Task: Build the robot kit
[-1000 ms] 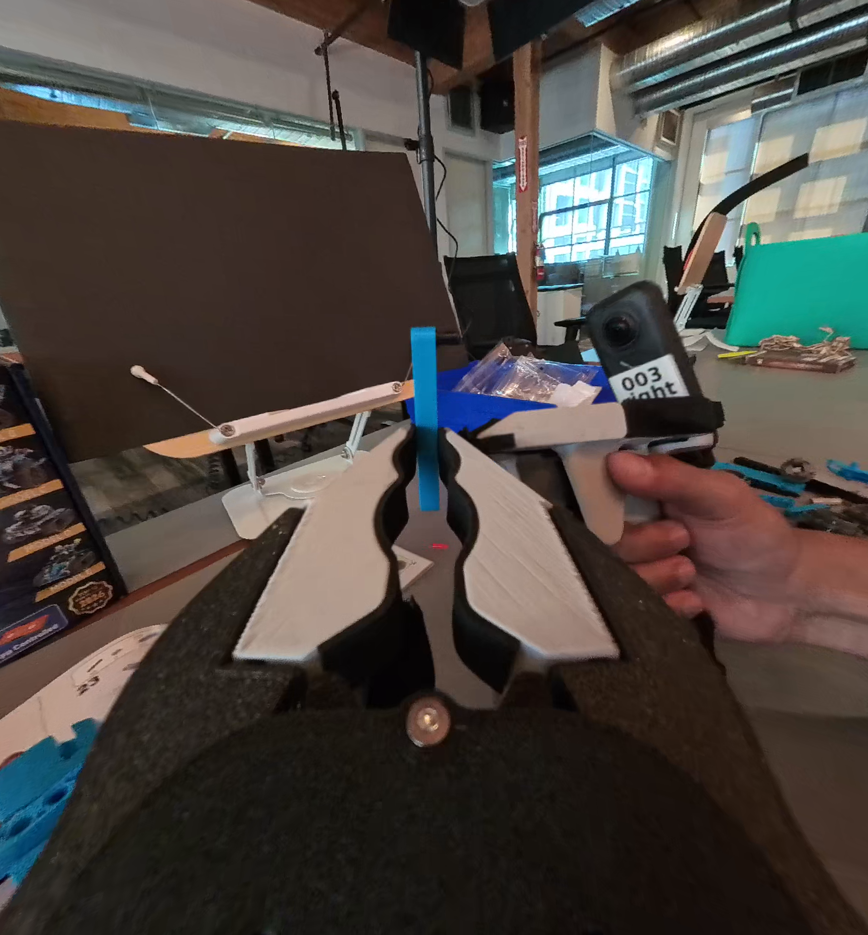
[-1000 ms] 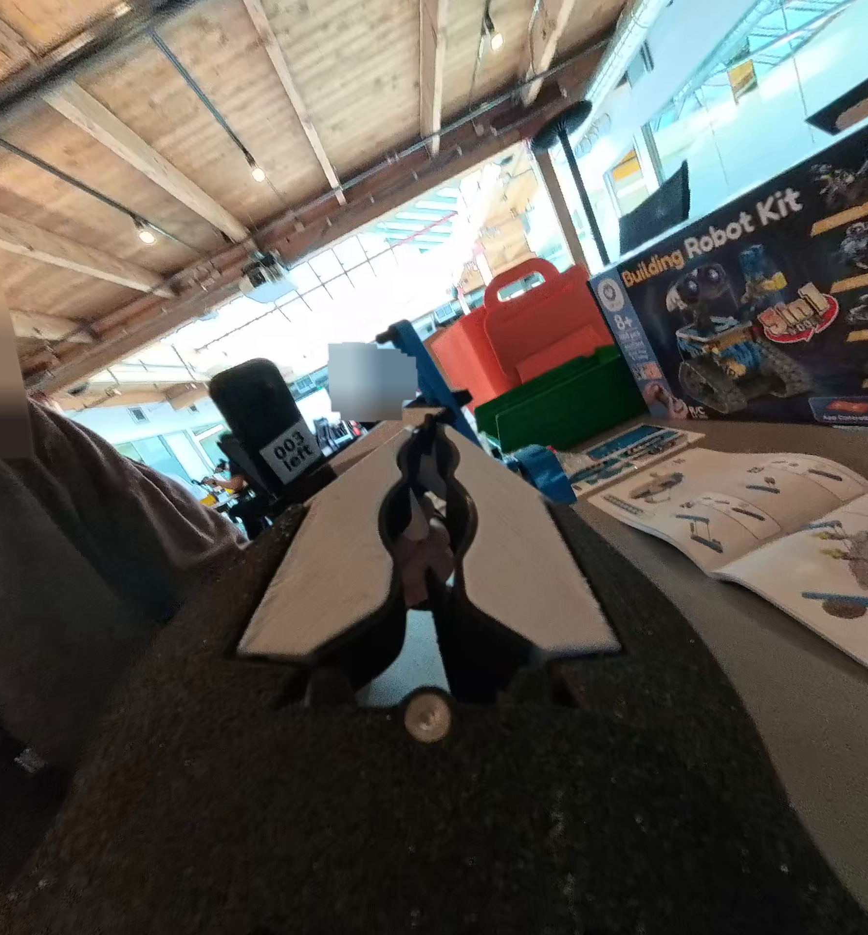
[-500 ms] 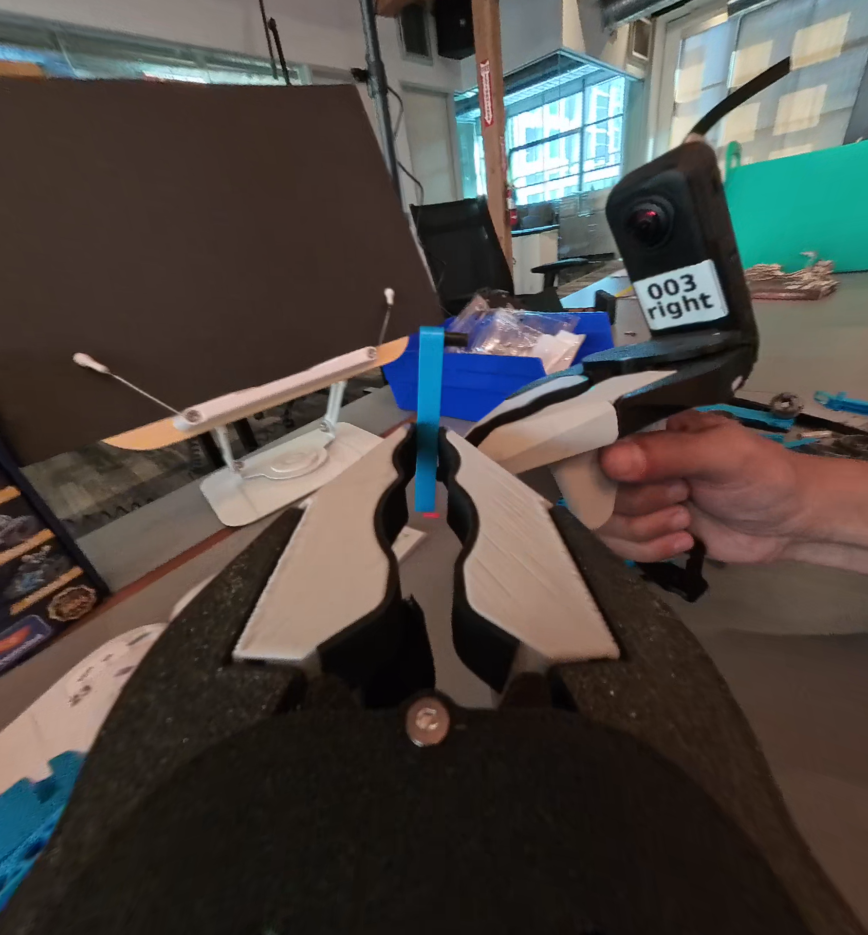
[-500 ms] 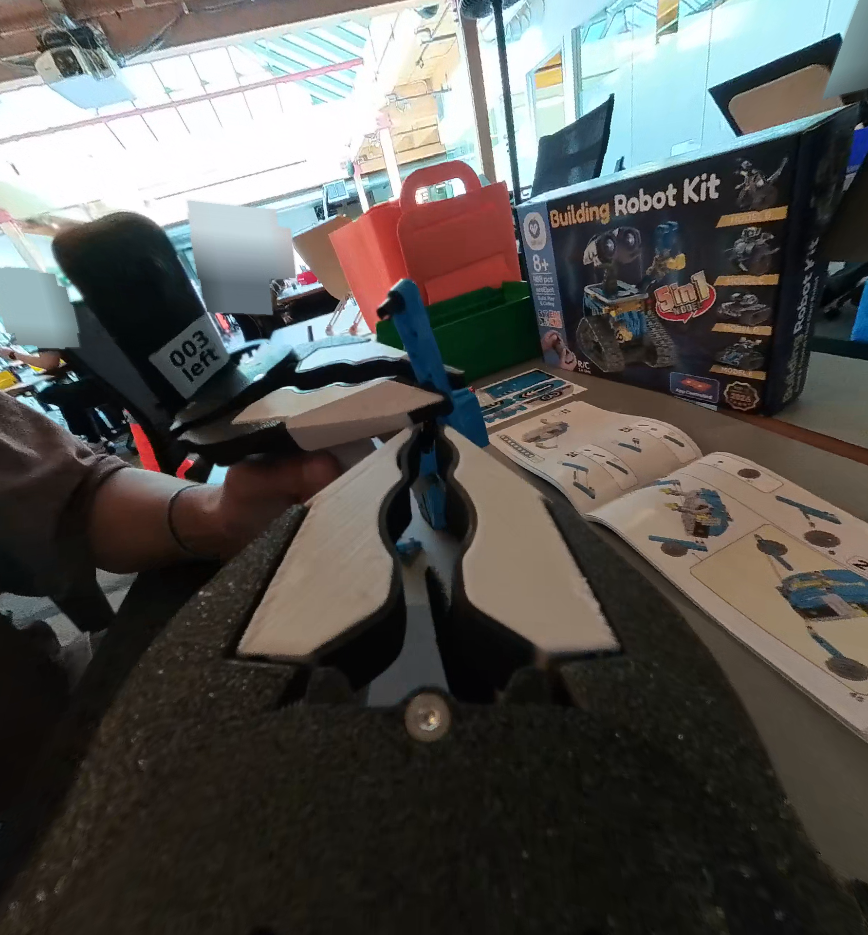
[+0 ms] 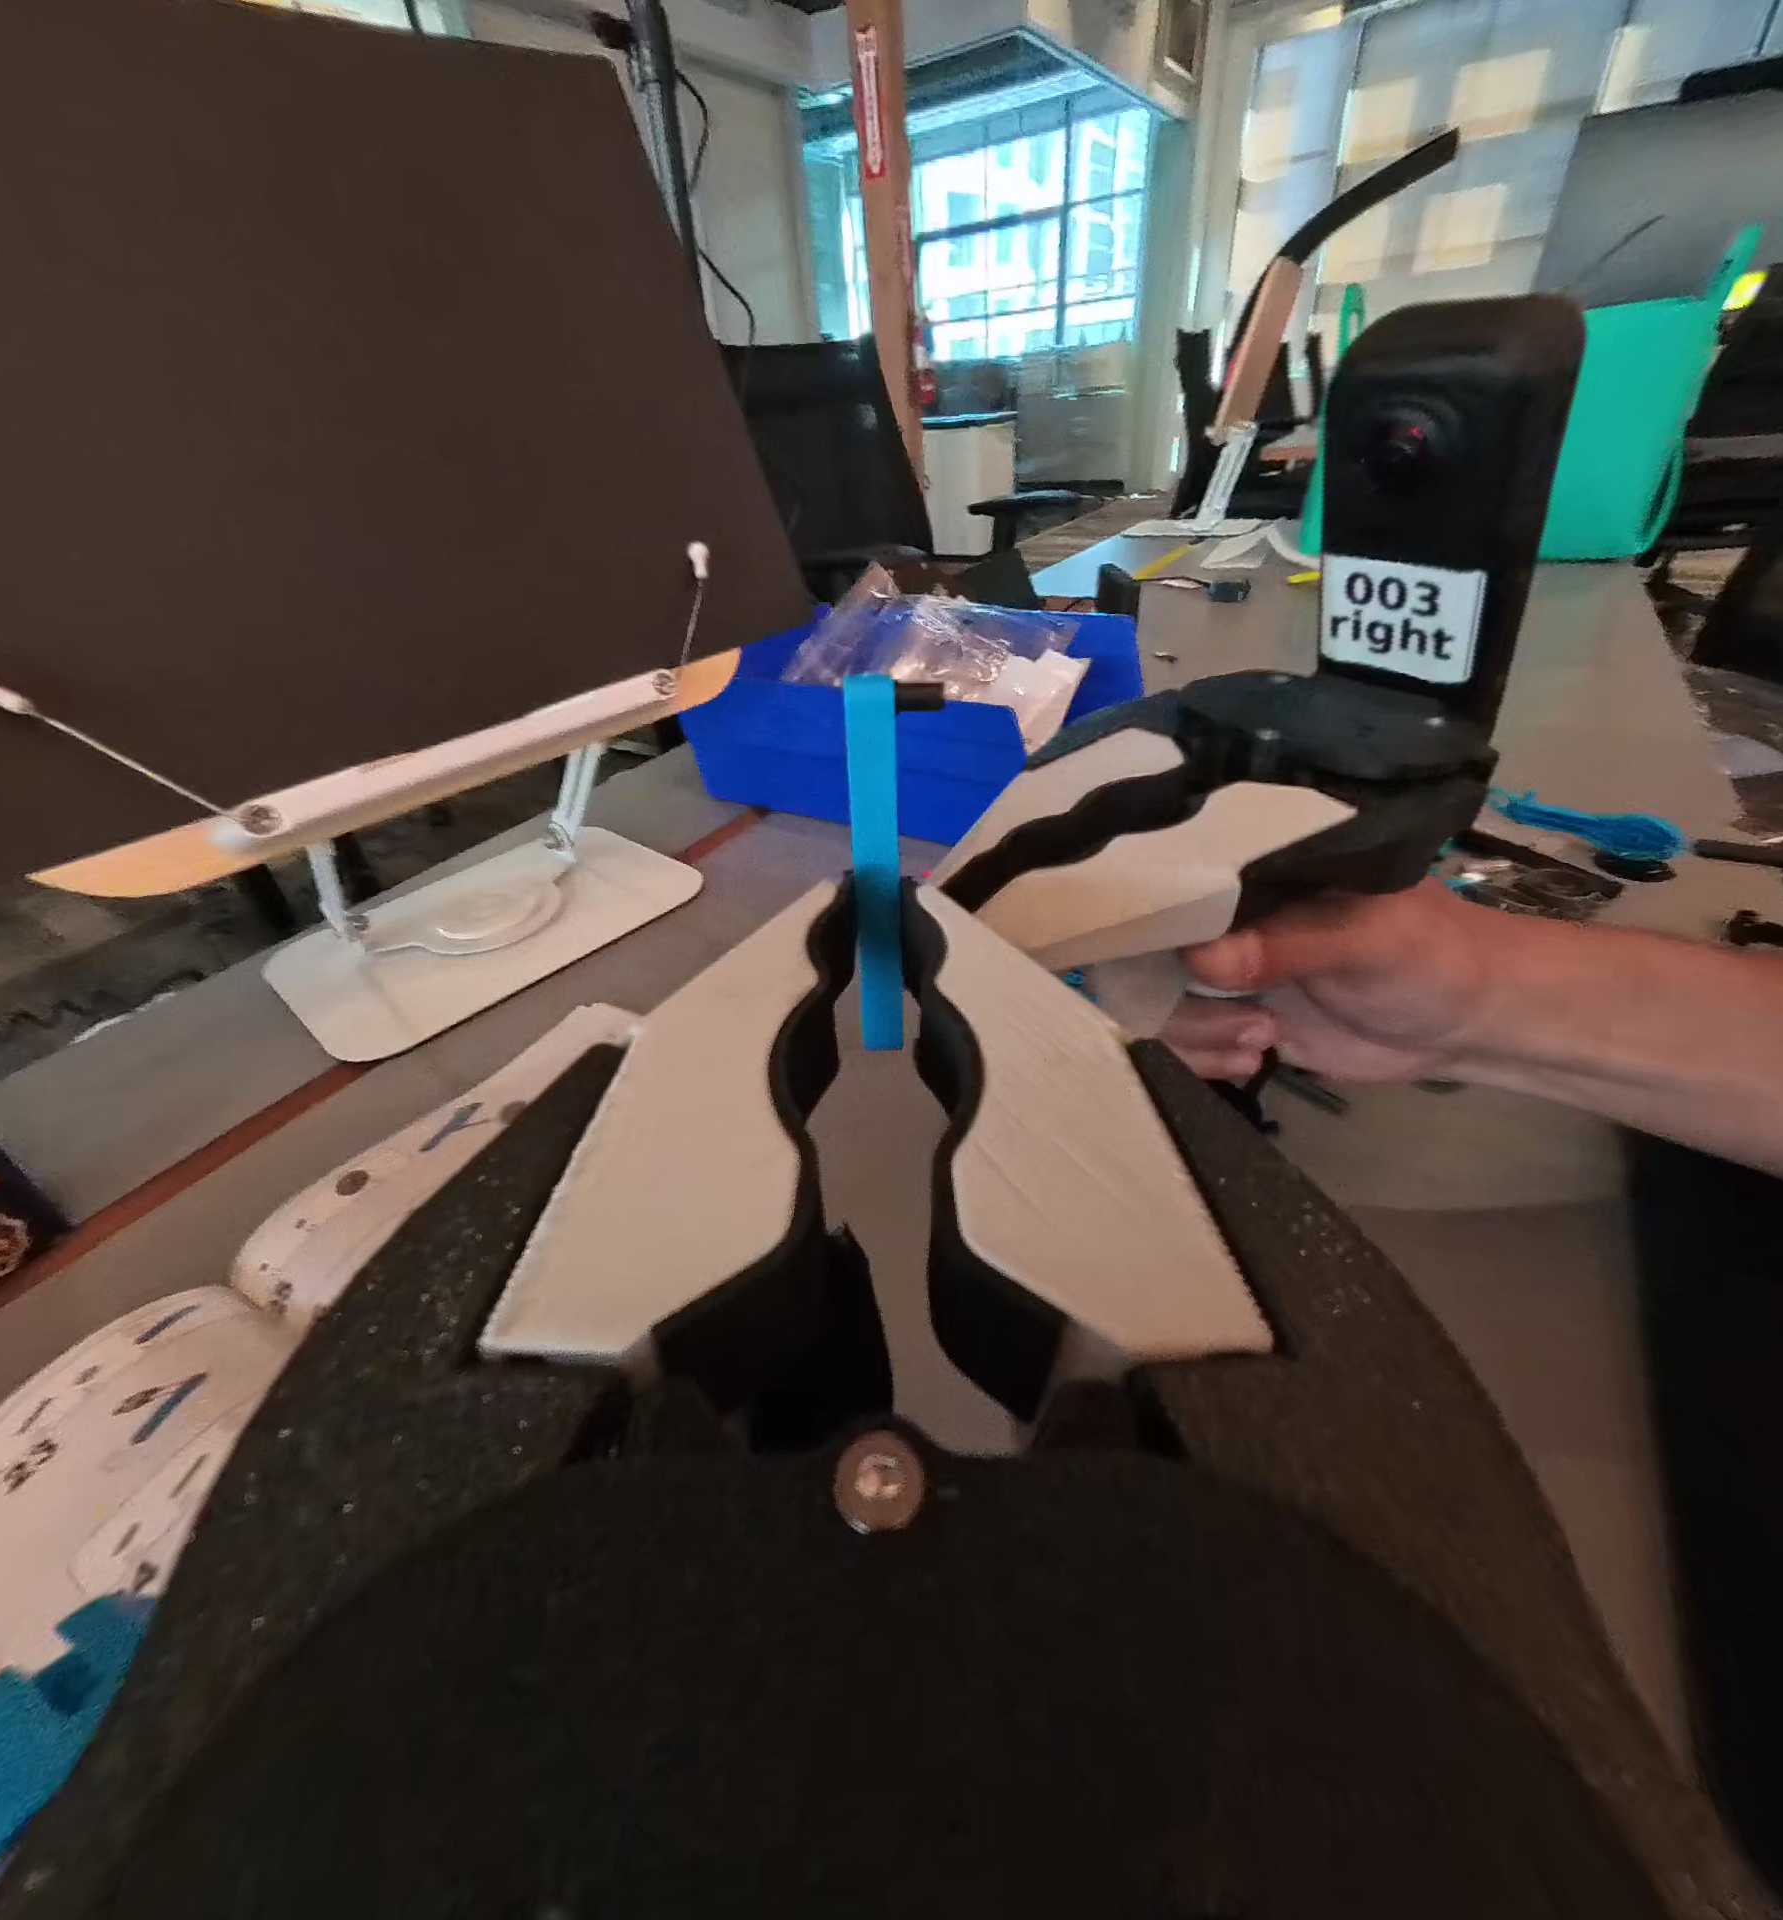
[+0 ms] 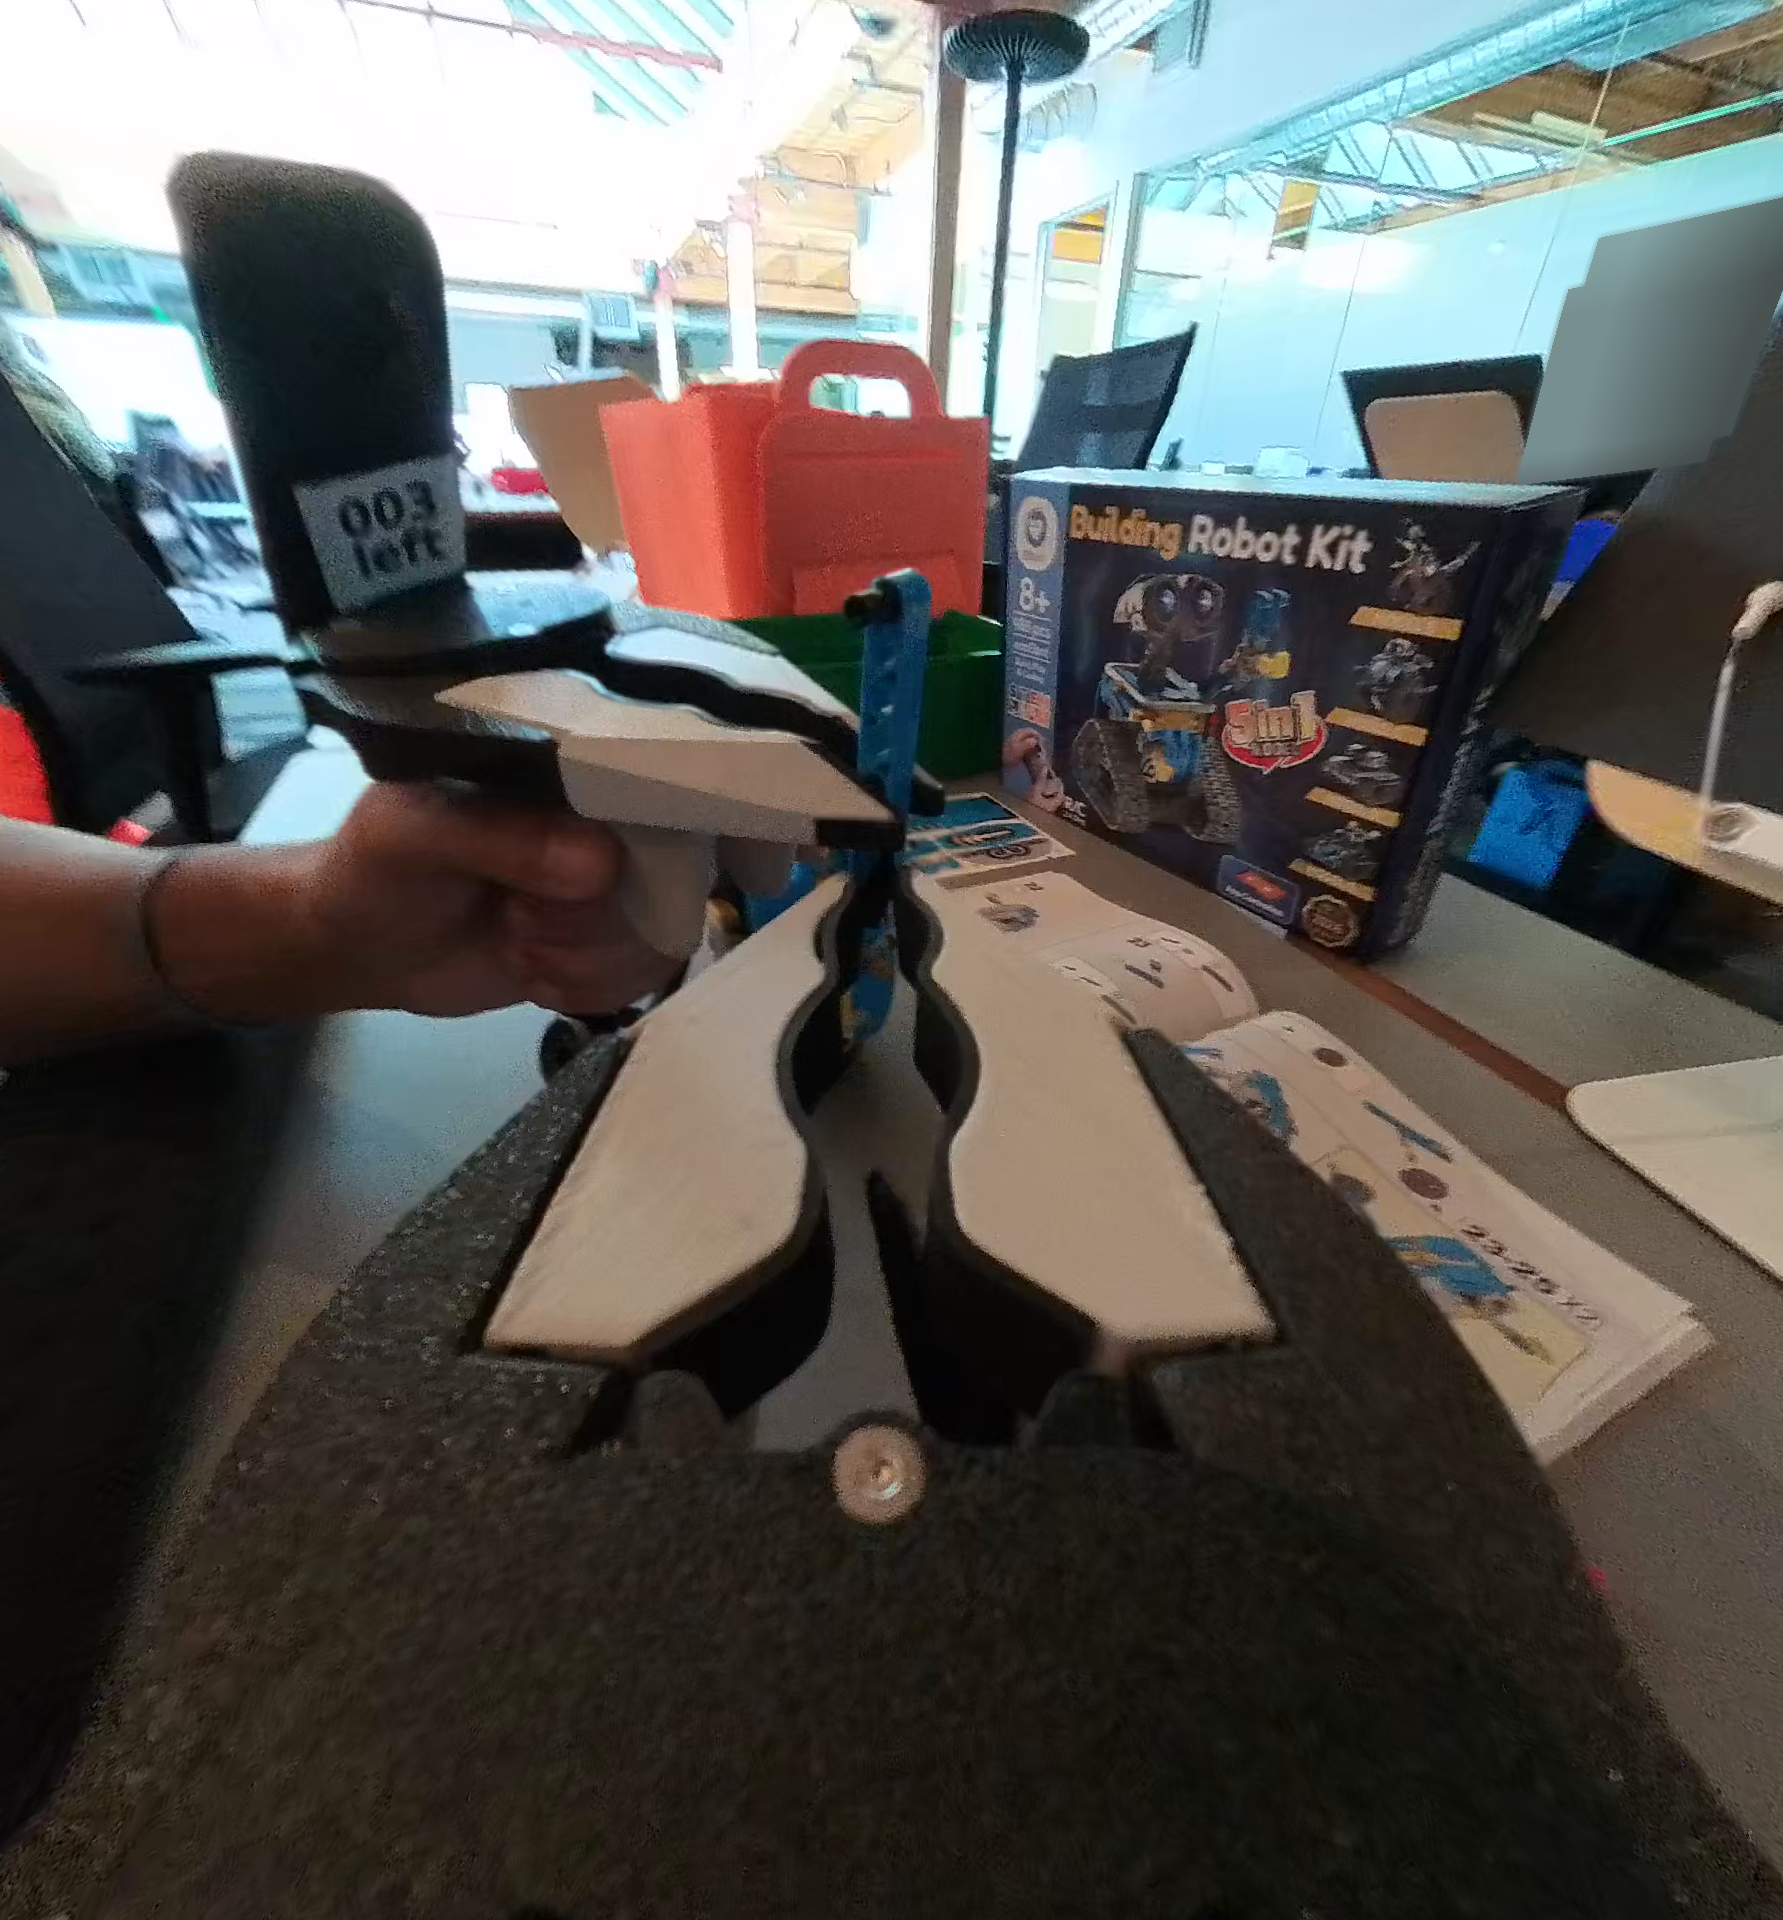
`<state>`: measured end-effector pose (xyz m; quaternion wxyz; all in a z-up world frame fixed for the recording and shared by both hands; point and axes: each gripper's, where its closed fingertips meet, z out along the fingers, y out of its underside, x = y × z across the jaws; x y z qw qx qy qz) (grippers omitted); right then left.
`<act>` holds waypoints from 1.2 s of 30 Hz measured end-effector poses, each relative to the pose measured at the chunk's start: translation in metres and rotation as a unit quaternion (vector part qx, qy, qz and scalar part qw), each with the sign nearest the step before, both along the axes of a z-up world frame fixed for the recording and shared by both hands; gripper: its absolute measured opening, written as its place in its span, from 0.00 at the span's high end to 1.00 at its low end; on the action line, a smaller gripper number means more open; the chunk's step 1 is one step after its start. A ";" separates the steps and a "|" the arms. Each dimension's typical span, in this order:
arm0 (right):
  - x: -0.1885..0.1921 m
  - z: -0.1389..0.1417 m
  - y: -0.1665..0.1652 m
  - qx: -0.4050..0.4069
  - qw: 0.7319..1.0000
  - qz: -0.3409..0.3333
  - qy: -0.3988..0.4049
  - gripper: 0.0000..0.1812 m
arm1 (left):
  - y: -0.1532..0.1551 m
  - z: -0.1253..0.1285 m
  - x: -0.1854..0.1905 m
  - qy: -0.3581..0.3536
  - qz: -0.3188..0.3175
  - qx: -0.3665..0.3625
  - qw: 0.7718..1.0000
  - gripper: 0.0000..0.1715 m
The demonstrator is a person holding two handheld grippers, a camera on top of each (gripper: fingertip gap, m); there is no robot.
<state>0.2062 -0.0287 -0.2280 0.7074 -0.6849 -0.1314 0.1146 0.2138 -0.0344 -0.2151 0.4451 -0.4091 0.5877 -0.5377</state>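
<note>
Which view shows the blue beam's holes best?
The right wrist view: the blue beam turns its holed face there, a black pin at its top, pinched by the left gripper. The left wrist view shows only its thin plain edge.

Matt blue plastic beam, glossy cardboard box, smooth grey tabletop

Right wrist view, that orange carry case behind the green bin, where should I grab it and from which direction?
Probably by the arched handle on top of the orange carry case, coming down from above. The case stands upright, its handle sticks up clear of everything, and the open loop leaves room for a finger of the hand-held gripper. Its lower front is blocked by the green bin.
</note>
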 end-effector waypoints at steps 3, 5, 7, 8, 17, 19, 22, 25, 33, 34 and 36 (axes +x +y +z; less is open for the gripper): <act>0.000 -0.003 0.002 0.004 0.999 -0.026 -0.047 0.97 | -0.001 -0.003 0.000 0.017 -0.013 -0.006 1.000 0.96; 0.001 -0.006 0.003 0.001 0.997 -0.039 -0.069 0.97 | -0.001 -0.008 0.001 0.032 -0.015 0.000 0.999 0.96; 0.001 -0.010 0.004 -0.006 0.995 -0.048 -0.090 0.97 | 0.000 -0.012 0.002 0.046 -0.016 0.004 0.999 0.96; 0.001 -0.012 0.005 -0.011 0.994 -0.050 -0.094 0.97 | 0.001 -0.014 0.002 0.053 -0.017 0.002 0.998 0.96; 0.002 -0.006 0.004 -0.010 0.994 -0.059 -0.090 0.97 | 0.023 0.004 -0.002 0.026 0.024 -0.009 0.999 0.96; 0.003 -0.004 0.002 -0.005 0.994 -0.061 -0.095 0.98 | 0.022 0.002 -0.004 0.037 0.012 0.001 0.999 0.96; 0.000 -0.003 0.001 -0.001 0.993 -0.057 -0.106 0.98 | 0.010 -0.009 -0.003 0.062 -0.017 0.017 0.998 0.96; -0.001 -0.006 0.001 -0.007 0.991 -0.057 -0.119 0.98 | 0.005 -0.016 -0.003 0.072 -0.026 0.036 0.996 0.96; -0.002 -0.018 0.004 -0.034 0.982 -0.070 -0.174 0.98 | 0.007 -0.028 -0.003 0.096 -0.015 0.109 0.989 0.96; -0.002 -0.021 0.004 -0.041 0.979 -0.072 -0.186 0.97 | 0.007 -0.031 -0.003 0.100 -0.010 0.132 0.986 0.96; -0.001 -0.027 0.005 -0.052 0.974 -0.075 -0.208 0.97 | 0.007 -0.036 -0.003 0.105 -0.006 0.167 0.980 0.96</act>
